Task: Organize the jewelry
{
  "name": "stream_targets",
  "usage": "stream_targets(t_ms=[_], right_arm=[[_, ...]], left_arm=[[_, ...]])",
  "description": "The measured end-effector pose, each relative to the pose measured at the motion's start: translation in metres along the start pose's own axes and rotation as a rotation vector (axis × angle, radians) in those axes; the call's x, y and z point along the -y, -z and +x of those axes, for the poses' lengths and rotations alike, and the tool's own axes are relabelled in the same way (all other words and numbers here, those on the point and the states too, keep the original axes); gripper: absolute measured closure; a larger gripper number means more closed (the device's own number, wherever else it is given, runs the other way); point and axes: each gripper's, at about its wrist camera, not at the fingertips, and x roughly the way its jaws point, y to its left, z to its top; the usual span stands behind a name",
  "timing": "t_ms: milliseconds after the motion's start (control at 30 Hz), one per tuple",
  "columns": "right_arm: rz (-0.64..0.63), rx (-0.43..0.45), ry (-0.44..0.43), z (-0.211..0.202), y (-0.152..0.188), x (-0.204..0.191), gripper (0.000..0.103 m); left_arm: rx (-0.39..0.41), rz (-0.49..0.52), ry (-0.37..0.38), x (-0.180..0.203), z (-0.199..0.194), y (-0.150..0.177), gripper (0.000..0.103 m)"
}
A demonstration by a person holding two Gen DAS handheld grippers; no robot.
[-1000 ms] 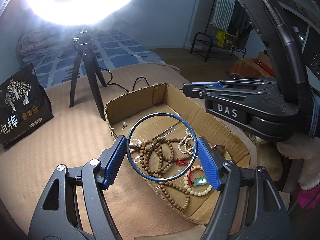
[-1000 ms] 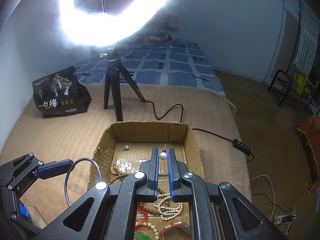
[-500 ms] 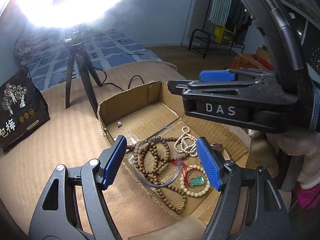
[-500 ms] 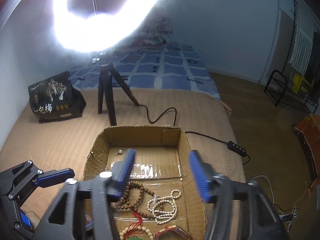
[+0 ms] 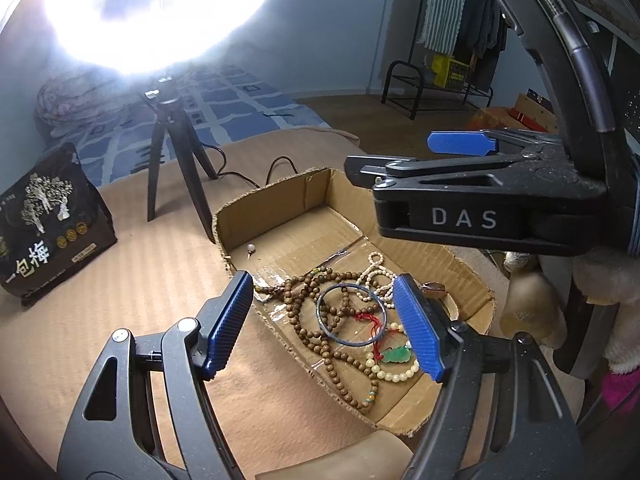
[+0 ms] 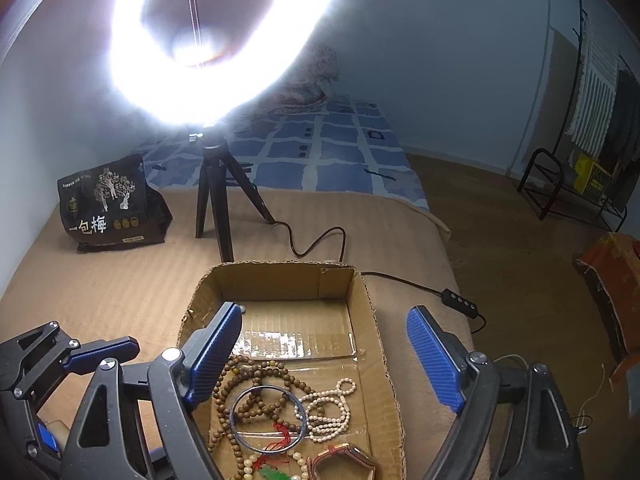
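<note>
A shallow cardboard box [image 5: 276, 200] [image 6: 280, 280] on the tan bed holds the jewelry. A blue bangle [image 5: 351, 314] [image 6: 269, 418] lies in it on brown wooden beads [image 5: 308, 304] [image 6: 260, 376], beside a white pearl strand [image 5: 376, 272] [image 6: 328, 408] and a cream necklace with a green pendant [image 5: 394, 356]. A small pearl pin [image 5: 250, 248] lies at the box's far left. My left gripper [image 5: 324, 324] is open and empty above the box's near edge. My right gripper [image 6: 324, 360] is open and empty above the box.
A ring light on a black tripod [image 6: 212, 196] stands behind the box, its cable and switch [image 6: 460, 300] running right. A dark snack bag [image 6: 108, 204] stands at the left. A brown bracelet [image 6: 344, 460] lies in the box's near corner.
My left gripper opened and dropped the blue bangle into the box. My right gripper opened and let go of the pearl pin, then both drew back a little.
</note>
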Motion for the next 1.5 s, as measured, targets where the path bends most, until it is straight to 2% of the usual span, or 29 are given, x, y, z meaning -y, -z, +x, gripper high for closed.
stream_targets(t_ms=[533, 800, 1000, 1167, 1267, 1333, 1500], right_arm=[[-0.012, 0.067, 0.010, -0.079, -0.005, -0.020, 0.015], [-0.026, 0.087, 0.018, -0.120, 0.001, -0.035, 0.012], [-0.041, 0.086, 0.039, -0.152, 0.014, -0.046, 0.009], [-0.043, 0.105, 0.055, -0.184, 0.030, -0.057, 0.002], [-0.048, 0.112, 0.065, -0.202, 0.040, -0.064, 0.001], [-0.050, 0.120, 0.066, -0.212, 0.047, -0.069, 0.000], [-0.049, 0.129, 0.067, -0.230, 0.063, -0.080, 0.000]], left_arm=[[0.090, 0.036, -0.051, 0.000, -0.082, -0.005, 0.029], [0.121, 0.047, -0.068, 0.003, -0.127, 0.003, 0.029], [0.130, 0.043, -0.088, -0.001, -0.159, 0.015, 0.028], [0.147, 0.033, -0.101, -0.003, -0.188, 0.026, 0.028], [0.156, 0.040, -0.111, 0.000, -0.205, 0.035, 0.027], [0.168, 0.041, -0.115, 0.002, -0.216, 0.043, 0.021], [0.179, 0.053, -0.127, 0.009, -0.240, 0.058, 0.021]])
